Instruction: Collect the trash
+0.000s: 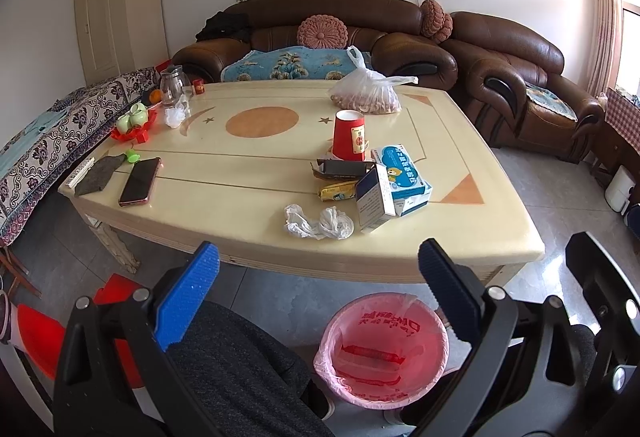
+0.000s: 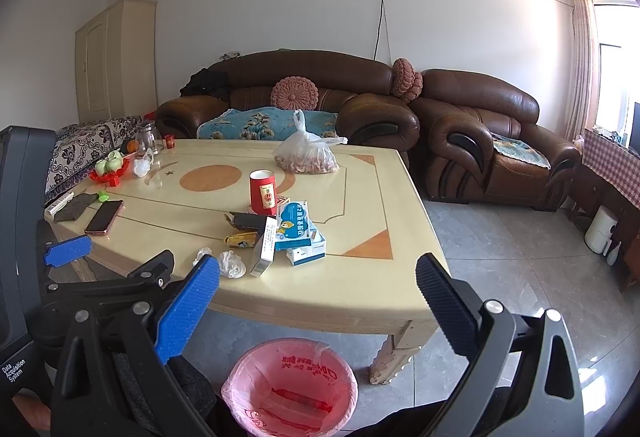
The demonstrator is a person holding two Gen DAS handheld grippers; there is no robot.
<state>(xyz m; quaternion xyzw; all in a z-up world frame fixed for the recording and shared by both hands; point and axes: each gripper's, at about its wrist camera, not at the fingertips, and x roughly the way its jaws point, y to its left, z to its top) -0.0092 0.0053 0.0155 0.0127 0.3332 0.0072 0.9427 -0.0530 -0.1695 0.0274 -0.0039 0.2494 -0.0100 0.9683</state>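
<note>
A cream coffee table (image 1: 248, 221) (image 2: 360, 277) carries trash near its front: crumpled white tissues (image 1: 318, 223) (image 2: 232, 264), blue-and-white medicine boxes (image 1: 400, 177) (image 2: 296, 227), a yellow wrapper (image 1: 338, 190) (image 2: 240, 239), a dark flat carton (image 1: 340, 168) and an upturned red paper cup (image 1: 350, 136) (image 2: 263, 191). A pink-lined bin (image 1: 382, 351) (image 2: 290, 389) stands on the floor in front of the table. My left gripper (image 1: 318, 283) is open and empty, held above the bin and short of the table edge. My right gripper (image 2: 318, 297) is open and empty too; the left gripper shows at the left of its view (image 2: 68, 251).
A phone (image 1: 140, 181), a grey cloth (image 1: 98, 175), green cups on a red tray (image 1: 132, 121), a glass jug (image 1: 174, 85) and a bag of nuts (image 1: 366, 93) also sit on the table. Brown sofas (image 1: 360, 33) stand behind it. A red stool (image 1: 40, 337) is at the left.
</note>
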